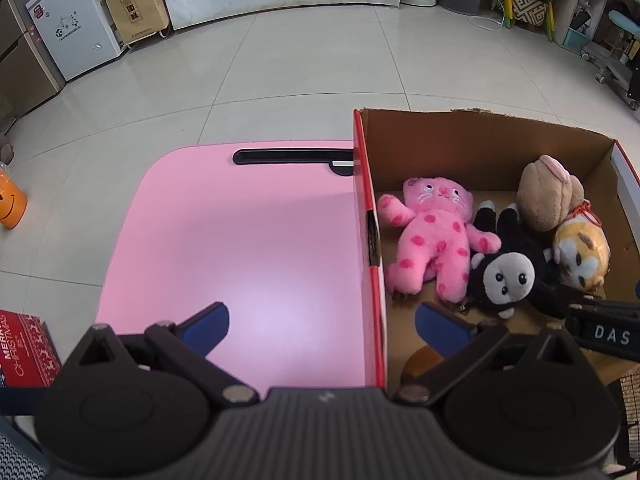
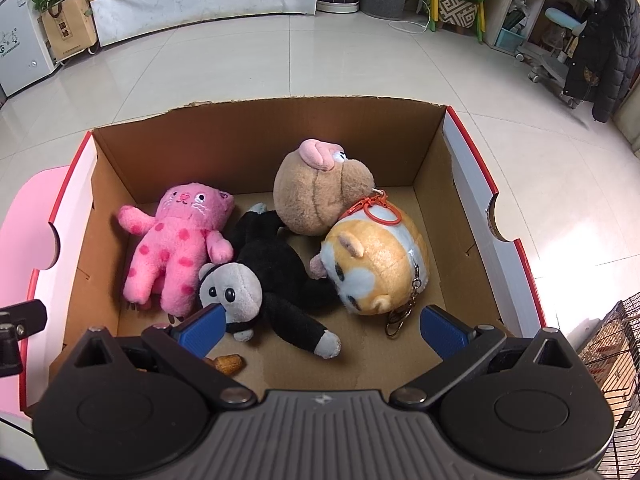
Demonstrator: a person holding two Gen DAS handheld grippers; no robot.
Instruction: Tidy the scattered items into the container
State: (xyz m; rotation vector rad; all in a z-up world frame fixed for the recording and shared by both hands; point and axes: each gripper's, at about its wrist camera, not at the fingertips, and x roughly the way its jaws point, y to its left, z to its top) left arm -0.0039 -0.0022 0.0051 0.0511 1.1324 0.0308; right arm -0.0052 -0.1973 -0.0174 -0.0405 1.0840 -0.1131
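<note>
A cardboard box [image 1: 480,148] [image 2: 256,136] with red-and-white outer walls stands on the right part of a pink table [image 1: 240,240]. Inside lie a pink spotted cat plush [image 1: 432,236] [image 2: 176,236], a black monkey plush [image 1: 508,272] [image 2: 272,276], a tan round plush [image 1: 544,192] [image 2: 316,196] and an orange-and-white hamster plush [image 1: 580,252] [image 2: 376,264] with a keyring. My left gripper [image 1: 322,326] is open and empty, straddling the box's left wall. My right gripper [image 2: 322,326] is open and empty above the box's near end.
A small brown item [image 2: 230,363] lies on the box floor near my right gripper. A red Christmas box [image 1: 24,348] sits left of the table, an orange smiley object [image 1: 10,204] on the floor. A wire cage [image 2: 612,352] stands at the right.
</note>
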